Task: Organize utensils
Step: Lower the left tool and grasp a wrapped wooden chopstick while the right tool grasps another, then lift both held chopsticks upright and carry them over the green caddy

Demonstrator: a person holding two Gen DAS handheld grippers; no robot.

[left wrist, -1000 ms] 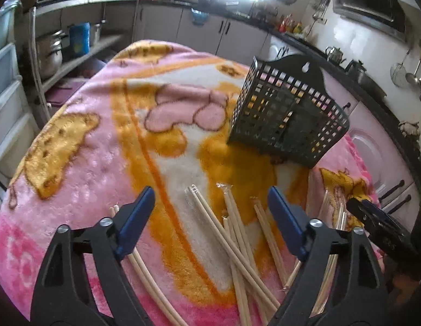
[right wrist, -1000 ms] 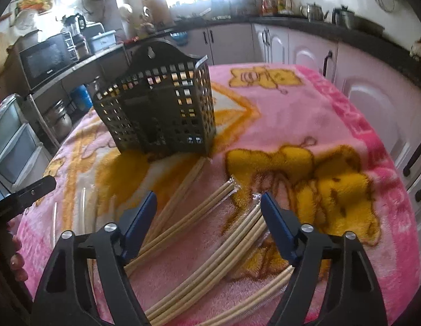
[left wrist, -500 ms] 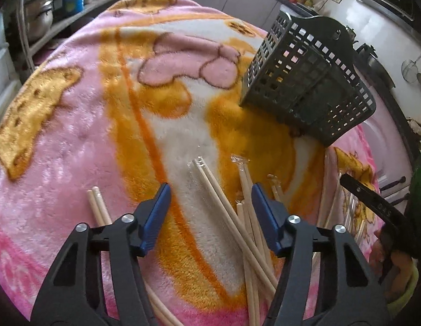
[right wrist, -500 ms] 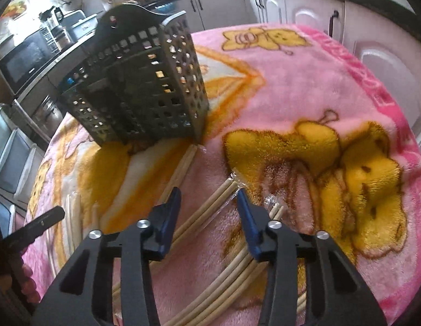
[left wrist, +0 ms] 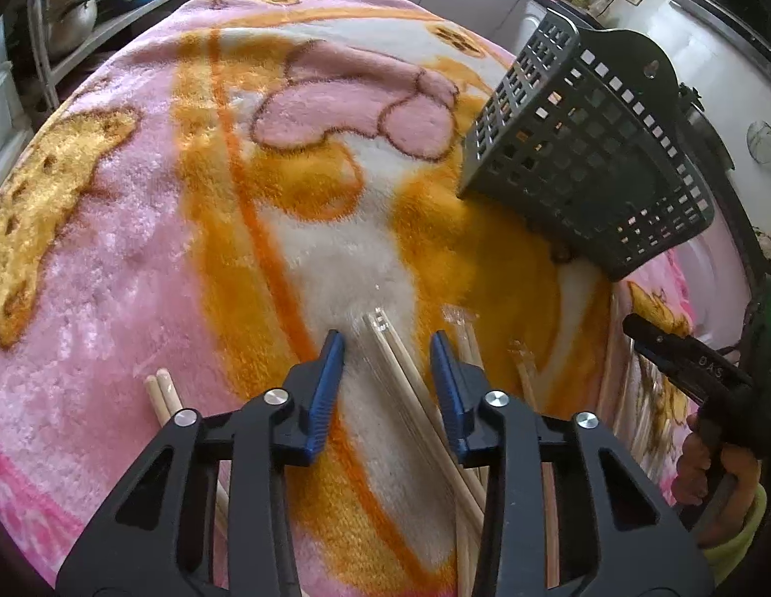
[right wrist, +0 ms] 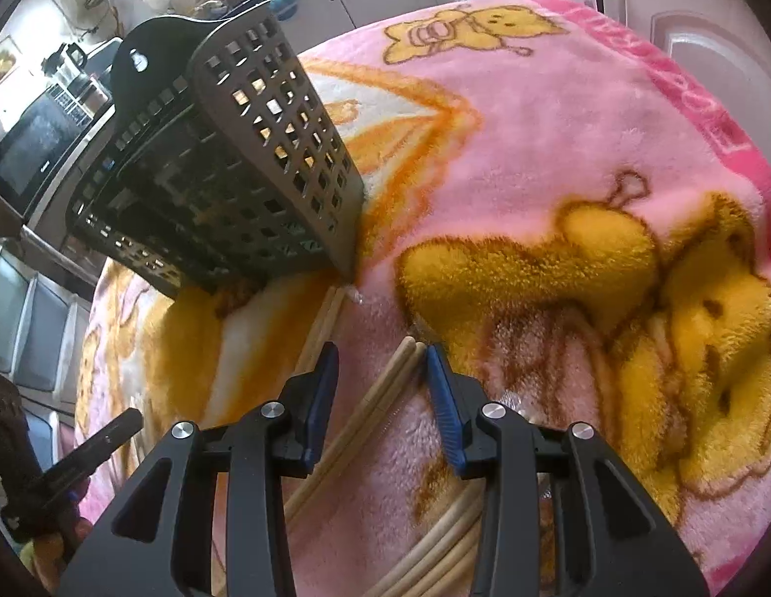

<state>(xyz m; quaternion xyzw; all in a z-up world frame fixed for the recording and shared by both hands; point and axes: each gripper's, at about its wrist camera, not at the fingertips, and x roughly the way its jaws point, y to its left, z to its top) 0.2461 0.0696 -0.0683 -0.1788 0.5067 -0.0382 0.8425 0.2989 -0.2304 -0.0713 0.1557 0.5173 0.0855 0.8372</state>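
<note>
Barely begun: basket (left wrist: 589, 159) looks empty, chopsticks (left wrist: 410, 373) still scattered on blanket (left wrist: 137, 229); both jaws just closing around pairs, not yet clamped.

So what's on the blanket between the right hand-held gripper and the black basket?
In the right wrist view, one wrapped chopstick pair lies on the blanket, reaching from beside the right hand-held gripper to the basket.
</note>
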